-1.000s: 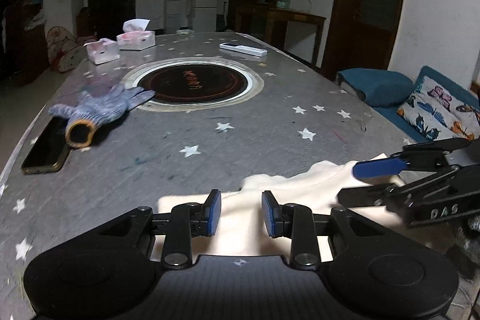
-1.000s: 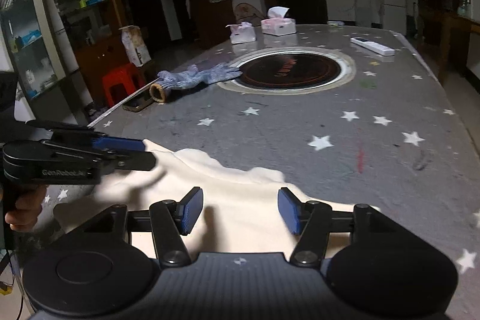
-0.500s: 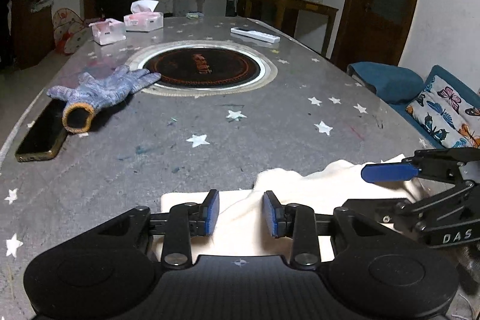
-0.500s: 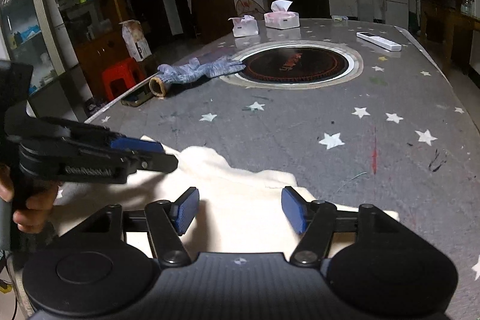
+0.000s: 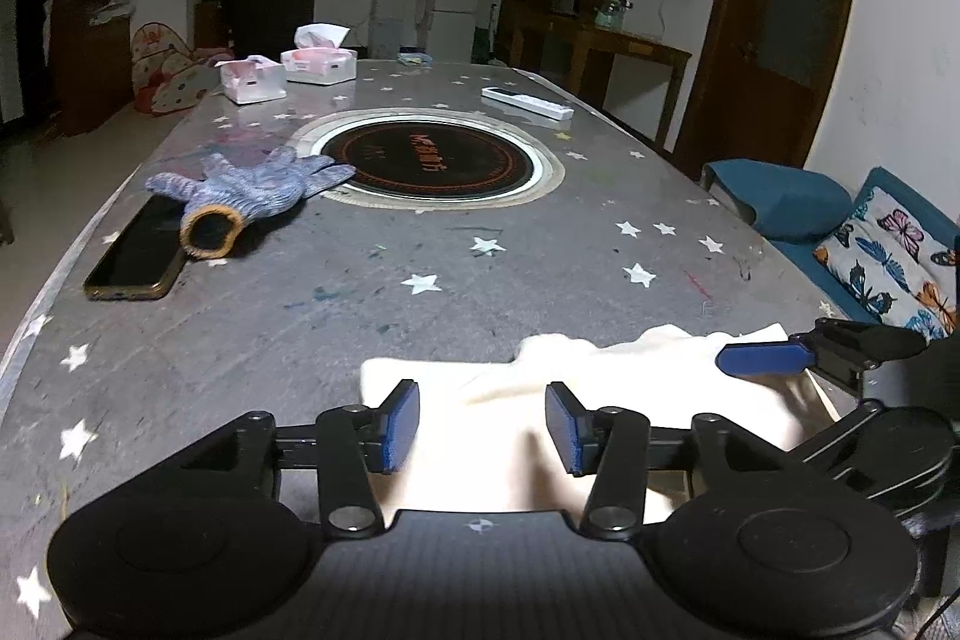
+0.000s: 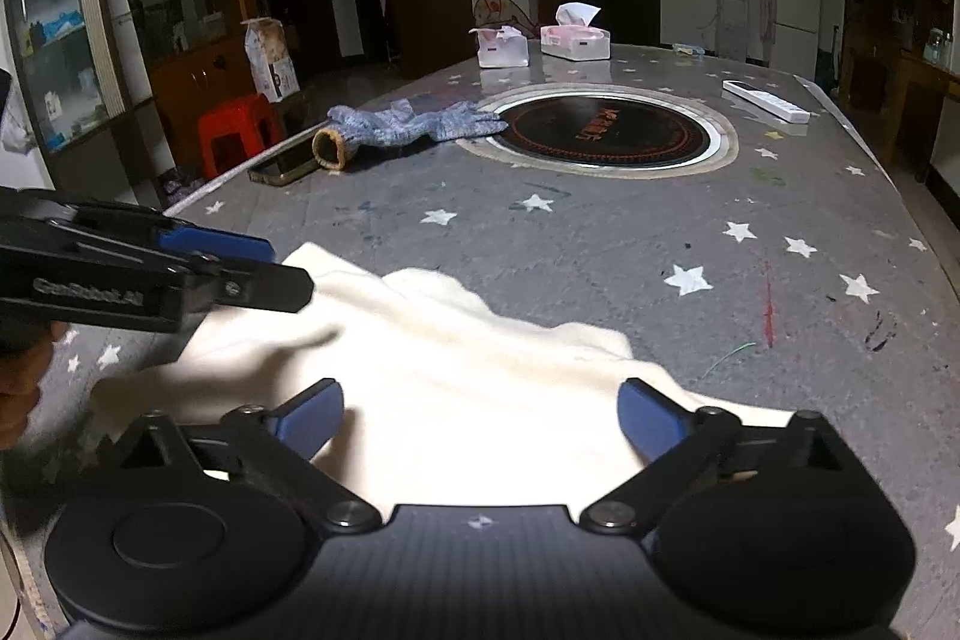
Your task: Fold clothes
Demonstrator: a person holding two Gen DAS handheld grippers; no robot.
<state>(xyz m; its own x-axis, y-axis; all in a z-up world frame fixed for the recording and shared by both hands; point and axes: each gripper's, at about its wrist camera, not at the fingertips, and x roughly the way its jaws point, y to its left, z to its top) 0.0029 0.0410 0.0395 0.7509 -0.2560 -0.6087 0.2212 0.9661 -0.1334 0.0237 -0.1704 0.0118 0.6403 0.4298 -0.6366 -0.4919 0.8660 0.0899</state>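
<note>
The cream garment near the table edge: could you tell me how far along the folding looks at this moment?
Done: the cream garment lies on the starred table with its far edge bunched and partly doubled over, not yet a neat fold. In hand: nothing is gripped; the left hand-held gripper and right hand-held gripper are both opening, with cloth below the pads. Left: flattening the lumpy edge and finishing the folds.

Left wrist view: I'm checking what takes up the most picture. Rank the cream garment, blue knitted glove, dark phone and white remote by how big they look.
1. Cream garment, though nearness to the camera inflates it.
2. Blue knitted glove.
3. Dark phone, close to the glove and partly covered by it, so unsure.
4. White remote, farthest away.
</note>
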